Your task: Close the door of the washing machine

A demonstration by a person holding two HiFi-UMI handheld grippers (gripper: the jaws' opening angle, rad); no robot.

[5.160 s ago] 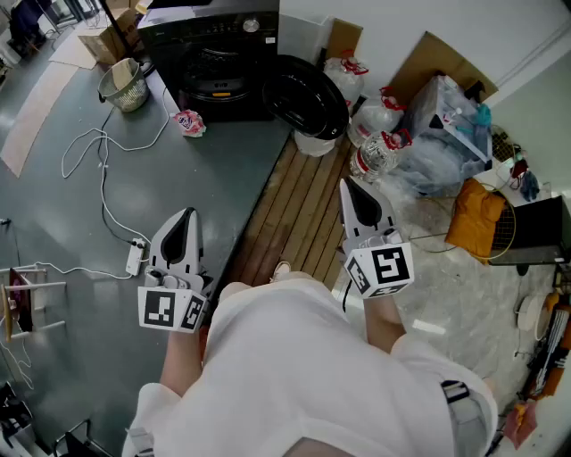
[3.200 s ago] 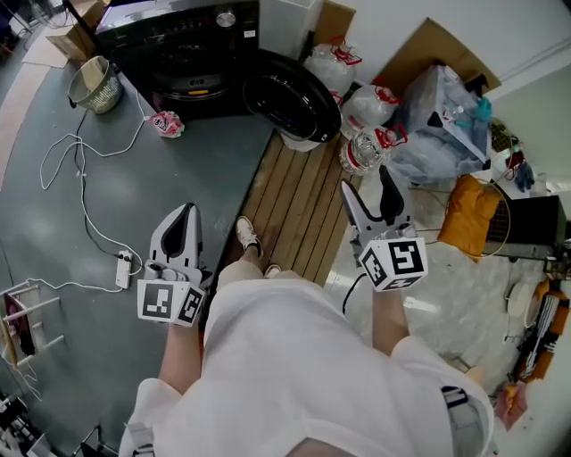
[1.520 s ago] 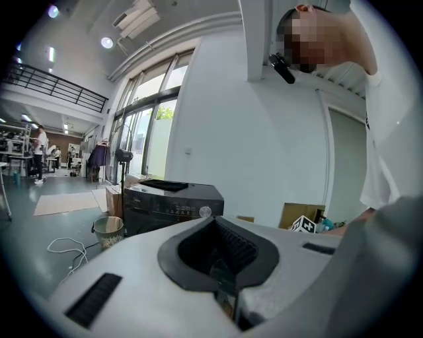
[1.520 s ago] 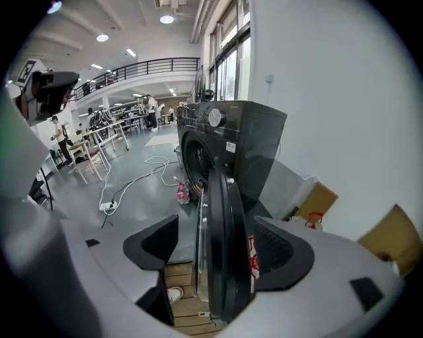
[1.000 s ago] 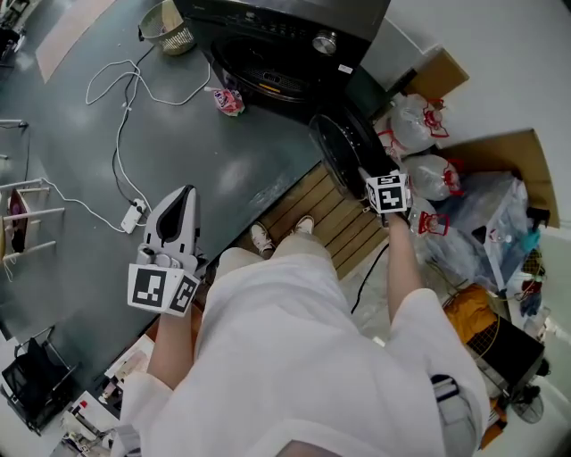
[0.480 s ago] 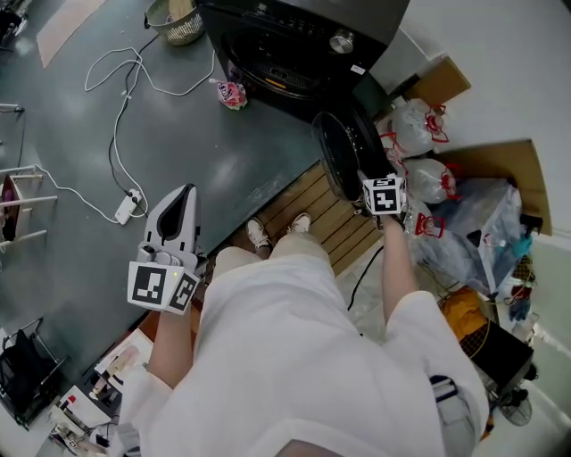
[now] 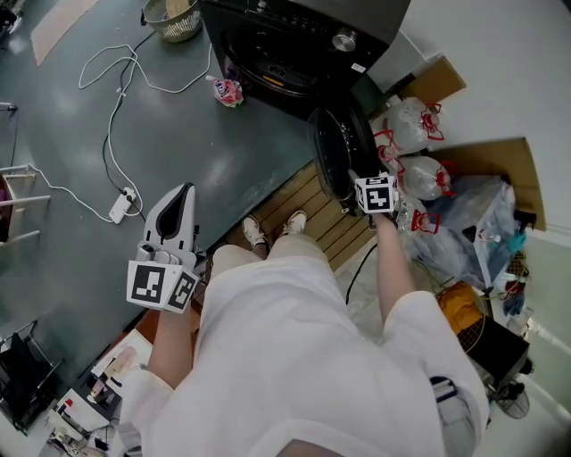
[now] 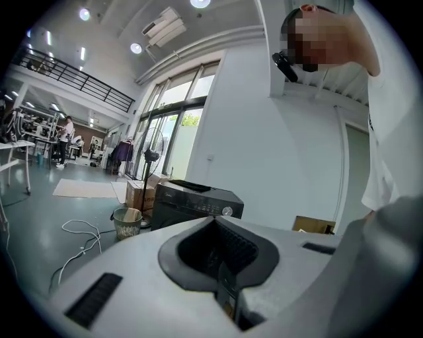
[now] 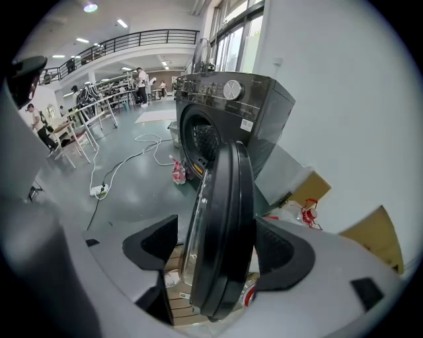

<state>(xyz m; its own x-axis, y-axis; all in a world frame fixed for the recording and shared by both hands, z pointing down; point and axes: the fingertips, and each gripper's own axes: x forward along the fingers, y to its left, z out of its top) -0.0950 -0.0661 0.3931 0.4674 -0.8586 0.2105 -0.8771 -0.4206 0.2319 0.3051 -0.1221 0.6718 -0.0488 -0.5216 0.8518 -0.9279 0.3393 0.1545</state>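
Straddling the door's (image 9: 223,198) near edge, our right tool (image 9: 218,249) has jaws apart; next we swing it left onto the washing machine (image 7: 294,40). Our left tool (image 7: 181,201), jaws together, hangs idle.

I see the washing machine (image 7: 294,36) ahead, its door (image 7: 337,152) standing open at its right, edge between my right gripper's (image 7: 357,178) parted jaws. Bags (image 7: 419,143) lie right of the door, a basket (image 7: 174,18) left of the machine, and wooden slats (image 7: 308,210) below the door.
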